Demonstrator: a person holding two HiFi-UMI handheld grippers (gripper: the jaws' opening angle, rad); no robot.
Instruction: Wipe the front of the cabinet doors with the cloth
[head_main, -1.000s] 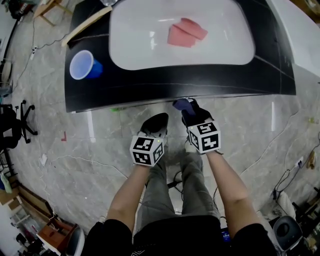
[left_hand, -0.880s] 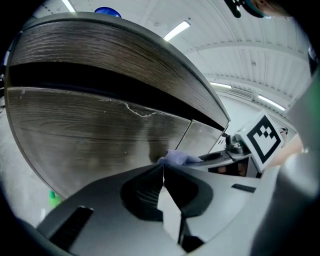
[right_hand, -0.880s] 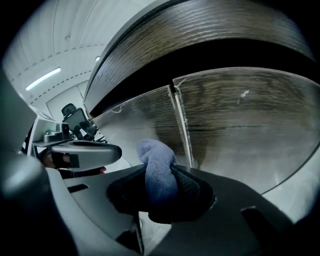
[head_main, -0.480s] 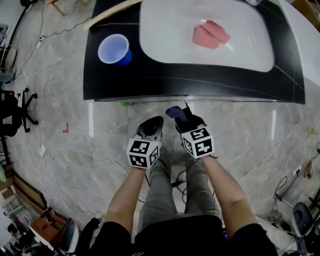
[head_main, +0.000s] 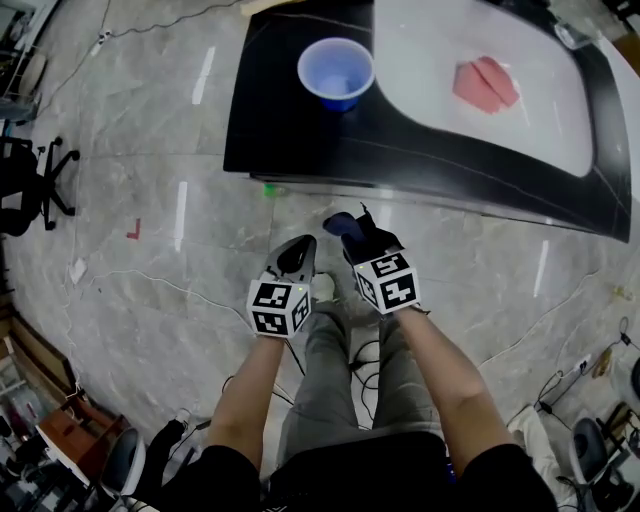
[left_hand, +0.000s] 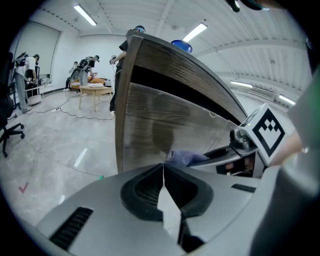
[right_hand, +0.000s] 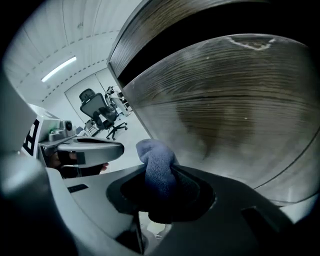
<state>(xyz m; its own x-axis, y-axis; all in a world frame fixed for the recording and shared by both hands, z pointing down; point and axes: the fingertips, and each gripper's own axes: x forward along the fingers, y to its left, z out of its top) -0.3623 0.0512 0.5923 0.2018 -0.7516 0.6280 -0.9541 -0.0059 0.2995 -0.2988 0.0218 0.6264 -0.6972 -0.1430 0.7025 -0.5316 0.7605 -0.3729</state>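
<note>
The cabinet's wood-grain doors (left_hand: 165, 120) fill both gripper views; they also show as the wood-grain front (right_hand: 235, 105) close ahead of the right gripper. From above I see only the cabinet's black top (head_main: 290, 130). My right gripper (head_main: 352, 228) is shut on a blue-grey cloth (right_hand: 159, 165), which bulges out between its jaws just short of the door. The cloth (head_main: 338, 222) pokes toward the cabinet's lower front. My left gripper (head_main: 299, 250) hangs beside it on the left, jaws shut with nothing in them (left_hand: 163, 169).
On the cabinet top stand a blue cup (head_main: 336, 70) and a folded pink cloth (head_main: 486, 83) on a white oval panel (head_main: 420, 60). An office chair (head_main: 30, 190) is at the far left. Cables trail across the grey floor (head_main: 150, 280). My legs are below the grippers.
The head view has swung left, so the cabinet top now sits up and to the right. Both grippers have drifted slightly left, still low before the cabinet, with the cloth held throughout.
</note>
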